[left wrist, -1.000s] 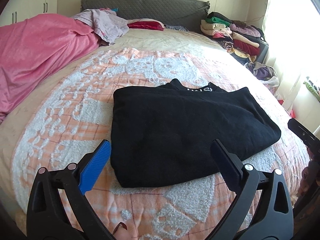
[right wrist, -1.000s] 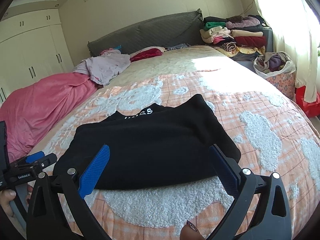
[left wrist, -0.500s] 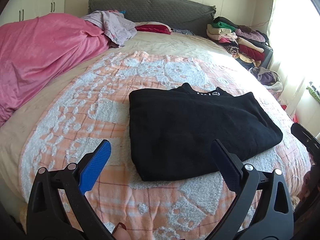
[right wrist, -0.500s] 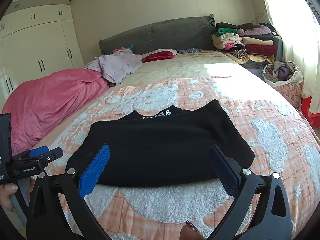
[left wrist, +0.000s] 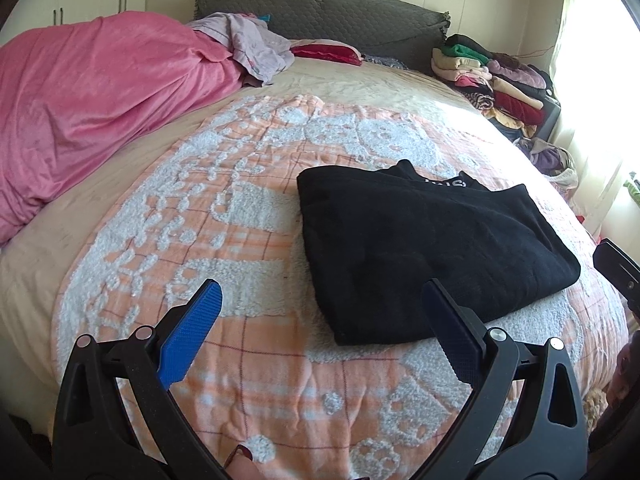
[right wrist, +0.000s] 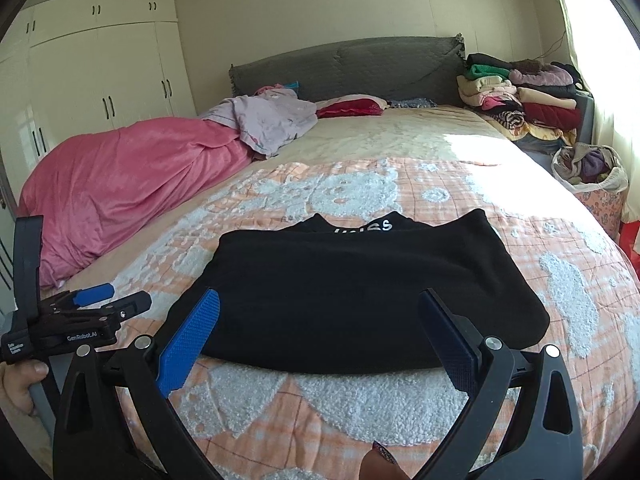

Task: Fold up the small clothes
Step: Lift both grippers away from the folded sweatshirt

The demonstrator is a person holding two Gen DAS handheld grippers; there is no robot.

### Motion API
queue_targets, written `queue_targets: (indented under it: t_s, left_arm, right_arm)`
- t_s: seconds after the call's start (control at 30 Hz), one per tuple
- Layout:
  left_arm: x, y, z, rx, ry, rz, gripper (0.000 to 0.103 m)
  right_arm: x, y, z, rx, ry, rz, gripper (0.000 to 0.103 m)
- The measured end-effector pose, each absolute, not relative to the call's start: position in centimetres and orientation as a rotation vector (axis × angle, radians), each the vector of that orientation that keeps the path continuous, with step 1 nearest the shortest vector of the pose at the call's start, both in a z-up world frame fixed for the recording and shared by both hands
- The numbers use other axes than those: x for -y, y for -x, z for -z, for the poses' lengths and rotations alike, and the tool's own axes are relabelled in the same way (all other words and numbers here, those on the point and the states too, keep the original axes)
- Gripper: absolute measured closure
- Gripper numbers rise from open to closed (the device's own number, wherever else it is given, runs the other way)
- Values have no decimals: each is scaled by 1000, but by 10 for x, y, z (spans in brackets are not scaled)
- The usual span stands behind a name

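A folded black fleece garment (right wrist: 360, 300) is laid flat on the orange-and-white tufted bedspread (right wrist: 400, 396). The left gripper (left wrist: 322, 316) and right gripper (right wrist: 320, 320) are held wide apart, empty, textured blue pads exposed.

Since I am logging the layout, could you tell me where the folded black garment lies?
The folded black garment lies on the orange-and-white blanket, centred just beyond the open right gripper, with the pink duvet to its left.

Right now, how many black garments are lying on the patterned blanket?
1: the black top lies folded on the blanket, ahead of both open claws, left claw and right claw. Nothing else black shows there.
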State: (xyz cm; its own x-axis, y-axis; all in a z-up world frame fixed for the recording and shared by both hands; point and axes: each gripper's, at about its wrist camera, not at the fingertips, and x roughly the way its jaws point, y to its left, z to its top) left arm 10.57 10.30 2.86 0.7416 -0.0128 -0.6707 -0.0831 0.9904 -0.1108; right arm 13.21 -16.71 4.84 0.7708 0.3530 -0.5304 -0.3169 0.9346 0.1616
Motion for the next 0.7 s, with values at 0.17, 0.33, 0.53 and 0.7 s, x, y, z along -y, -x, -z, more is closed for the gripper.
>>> queue_targets:
  t_s: [0.17,0.33,0.53,0.7]
  left_arm:
    - [-118,-102,-28,-732,161,-56,10]
    - [-131,-100,-28,-732,184,-70,10]
    - [-144,-97,-26,-732,199,-96,10]
    - [-151,-96,-25,-738,206,-109,10]
  right_arm:
    - [150,-133,-49,-599,-35,-385,5]
    - [128,-135,-48,-606,12,-412,5]
    - [107,-138,-47,-612,42,-447,5]
    - [88,-139,-46,-615,82,-489,5]
